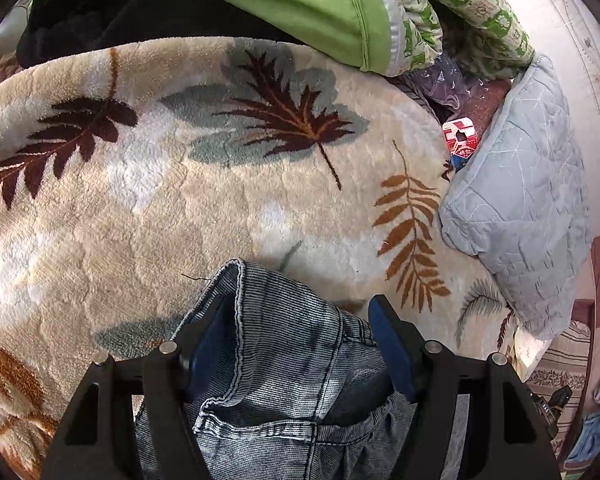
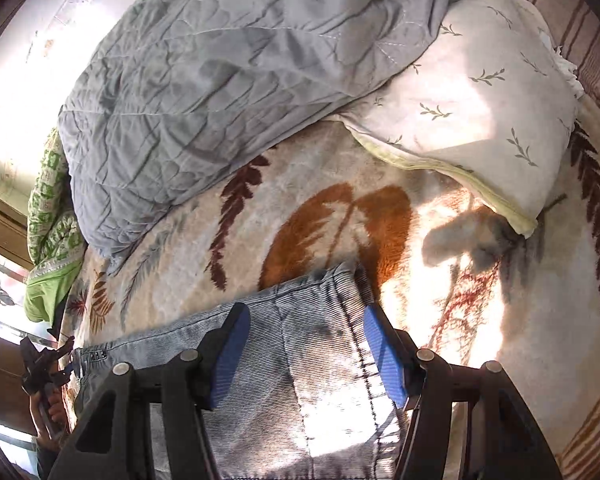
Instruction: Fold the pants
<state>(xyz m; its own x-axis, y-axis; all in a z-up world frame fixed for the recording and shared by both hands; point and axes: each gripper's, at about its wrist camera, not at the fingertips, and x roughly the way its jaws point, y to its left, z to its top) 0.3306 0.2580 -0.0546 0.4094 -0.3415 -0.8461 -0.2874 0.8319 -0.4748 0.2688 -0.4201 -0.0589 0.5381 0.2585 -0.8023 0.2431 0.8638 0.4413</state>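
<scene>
Both tools' jaws open astride faded blue denim pants (image 1: 284, 360) on leaf-print fleece blanket (image 1: 140, 208): left tool (image 1: 300, 344) lower centre, right tool (image 2: 304, 344) likewise; we pinch hems squarely, lift evenly.

Right gripper (image 2: 304, 344), blue pads apart, over striped denim pants (image 2: 300, 360) on leaf-patterned plush blanket (image 2: 340, 216); grey quilt (image 2: 204, 92), sprig-print pillow (image 2: 480, 120) behind.

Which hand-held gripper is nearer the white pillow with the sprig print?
Right. The right hand-held gripper straddles the grey denim pants just below the white sprig-print pillow. The left hand-held gripper view shows no pillow.
</scene>
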